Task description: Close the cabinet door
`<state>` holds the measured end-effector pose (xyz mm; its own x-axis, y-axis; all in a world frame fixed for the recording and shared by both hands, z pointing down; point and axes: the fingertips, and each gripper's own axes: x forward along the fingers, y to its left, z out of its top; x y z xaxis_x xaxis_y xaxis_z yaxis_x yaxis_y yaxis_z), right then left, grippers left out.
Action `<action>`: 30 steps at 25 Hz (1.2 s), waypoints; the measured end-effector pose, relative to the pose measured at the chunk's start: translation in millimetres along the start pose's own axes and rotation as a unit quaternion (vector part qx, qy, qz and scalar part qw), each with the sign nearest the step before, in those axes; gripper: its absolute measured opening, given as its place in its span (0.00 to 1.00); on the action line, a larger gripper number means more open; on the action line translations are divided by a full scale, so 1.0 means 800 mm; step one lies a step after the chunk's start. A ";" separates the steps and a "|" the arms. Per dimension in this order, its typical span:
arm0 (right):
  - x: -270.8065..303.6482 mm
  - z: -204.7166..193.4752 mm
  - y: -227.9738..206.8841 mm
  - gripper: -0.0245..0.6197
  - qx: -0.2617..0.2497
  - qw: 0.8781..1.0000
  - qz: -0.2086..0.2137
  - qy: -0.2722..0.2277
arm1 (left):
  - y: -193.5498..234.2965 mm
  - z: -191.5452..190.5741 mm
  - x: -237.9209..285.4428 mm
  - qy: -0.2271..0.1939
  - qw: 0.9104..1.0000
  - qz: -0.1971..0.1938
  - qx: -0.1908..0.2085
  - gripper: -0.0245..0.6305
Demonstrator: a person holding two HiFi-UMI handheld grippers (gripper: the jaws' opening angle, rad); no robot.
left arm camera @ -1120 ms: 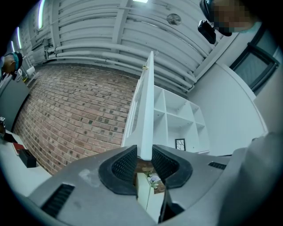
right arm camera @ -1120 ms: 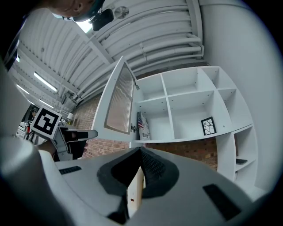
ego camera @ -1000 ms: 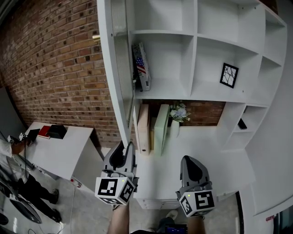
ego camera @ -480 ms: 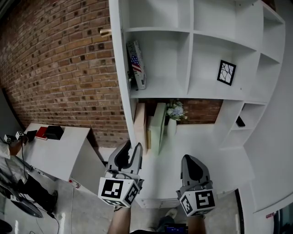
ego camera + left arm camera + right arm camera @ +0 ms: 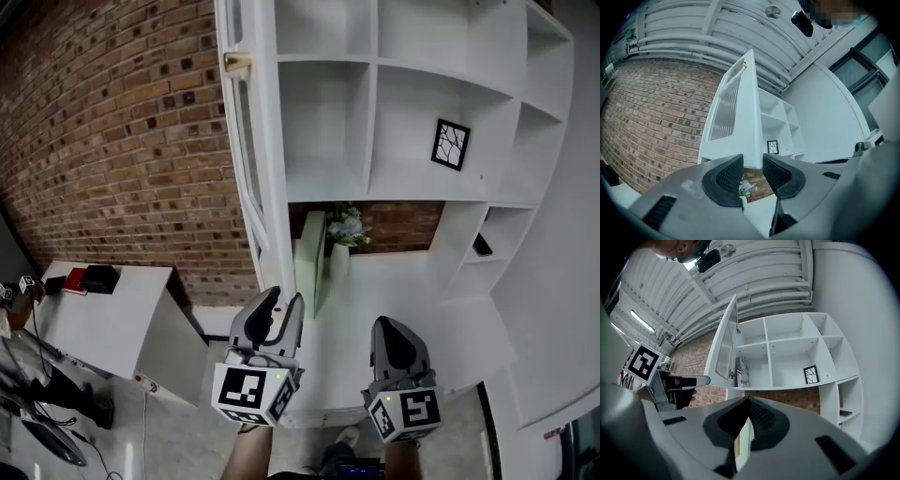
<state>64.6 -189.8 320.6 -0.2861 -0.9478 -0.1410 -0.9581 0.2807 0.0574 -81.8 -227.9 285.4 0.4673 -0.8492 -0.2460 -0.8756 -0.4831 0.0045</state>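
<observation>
Since a second ago the cabinet door point(image 5: 267, 169) has swung in toward the shelving point(image 5: 370, 122). From overhead we now see it almost edge-on, and it hides the flag-printed box point(image 5: 743, 372) behind it. Our left gripper point(image 5: 282, 301) has followed it rightward. That gripper's jaws stand a narrow gap apart with nothing clamped. The door's lower corner sits just above and beyond the tips, and through the gap we see only the flowers point(image 5: 746, 187). Whether a tip touches the door we cannot tell. The right gripper point(image 5: 391, 326) hangs to the right of the left one, its jaws pressed together and empty, well short of the shelves. We judge the closing mostly done. To finish well, we should press the left tips on the door's outer face near its free lower edge and follow its arc rather than shove straight ahead. We should slow as it nears the frame, keep the tips out of the narrowing gap, and keep the right gripper clear.
</observation>
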 end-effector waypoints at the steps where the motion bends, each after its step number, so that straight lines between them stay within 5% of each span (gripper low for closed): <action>1: -0.001 0.000 -0.004 0.04 -0.001 1.000 -0.002 0.000 | -0.002 0.000 0.003 0.000 1.000 -0.002 0.000 0.23; 22: 0.023 -0.022 -0.088 0.04 -0.003 0.998 -0.063 0.015 | -0.071 -0.027 0.120 0.024 0.993 -0.099 0.053 0.22; 25: 0.036 -0.023 -0.097 0.04 -0.005 0.998 -0.065 0.016 | -0.063 -0.024 0.139 0.014 0.995 -0.081 0.052 0.22; 27: 0.047 -0.021 -0.104 0.04 -0.006 0.998 -0.064 0.015 | -0.038 -0.019 0.150 0.003 0.998 -0.045 0.043 0.07; 30: 0.067 -0.020 -0.111 0.04 -0.008 0.998 -0.059 0.016 | -0.016 -0.033 0.171 0.030 0.998 -0.051 0.009 0.07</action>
<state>134.3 -267.7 323.8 -0.1712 -0.9784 -0.1160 -0.9845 0.1654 0.0580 -3.9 -343.4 277.7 0.5604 -0.8070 -0.1866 -0.8247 -0.5644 -0.0358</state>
